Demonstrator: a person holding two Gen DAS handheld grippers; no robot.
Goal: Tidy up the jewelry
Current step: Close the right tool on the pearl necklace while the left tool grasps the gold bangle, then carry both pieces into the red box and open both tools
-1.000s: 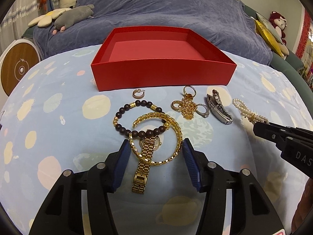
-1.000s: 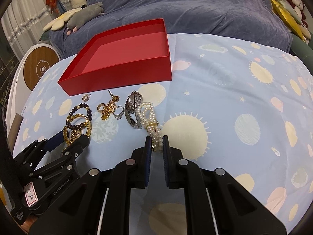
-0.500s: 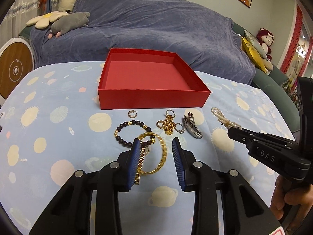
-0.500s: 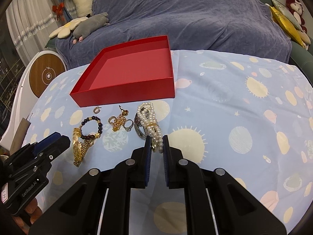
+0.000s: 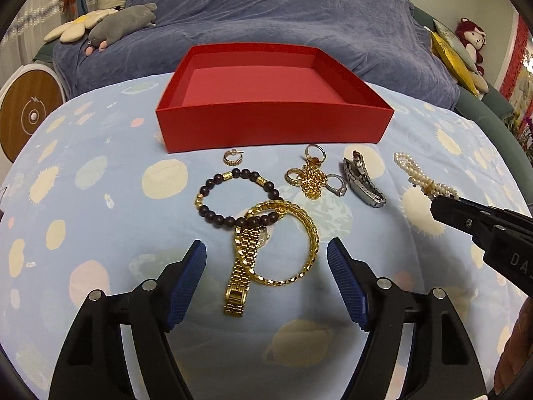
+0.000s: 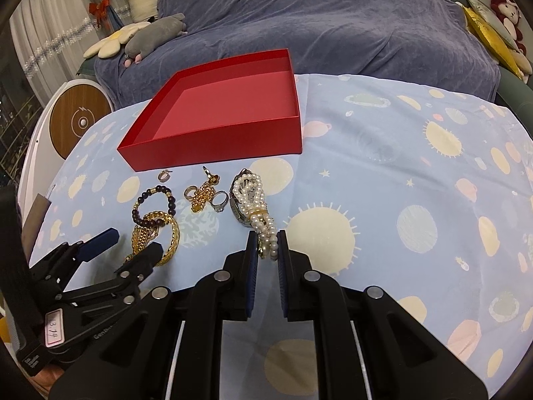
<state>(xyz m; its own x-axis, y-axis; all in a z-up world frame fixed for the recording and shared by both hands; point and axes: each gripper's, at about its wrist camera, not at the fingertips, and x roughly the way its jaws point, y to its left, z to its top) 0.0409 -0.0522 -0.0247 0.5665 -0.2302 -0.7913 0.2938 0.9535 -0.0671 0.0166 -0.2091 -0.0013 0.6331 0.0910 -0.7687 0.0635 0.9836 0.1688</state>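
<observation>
An empty red box [image 5: 273, 126] stands at the back of the table; it also shows in the right wrist view [image 6: 216, 146]. In front of it lie a gold bangle [image 5: 306, 233], a gold watch [image 5: 241, 273], a dark bead bracelet [image 5: 213, 206], a small hoop earring [image 5: 232, 157], gold rings and a pendant [image 5: 311, 180], and a silver watch [image 5: 363, 183]. My left gripper [image 5: 266, 266] is open, astride the bangle and gold watch. My right gripper [image 6: 265, 246] is shut on a pearl bracelet [image 6: 255, 206], whose far end drapes over the silver watch.
The table wears a light blue cloth with sun and planet prints [image 6: 399, 183]. A blue-covered sofa [image 5: 266, 26] with plush toys [image 5: 116, 23] stands behind. A round white-and-wood device [image 5: 26, 113] is at the left.
My left gripper has opened wider and come close and low over the bangle and gold watch. My right gripper still holds the pearl bracelet, now dragged onto the silver watch.
</observation>
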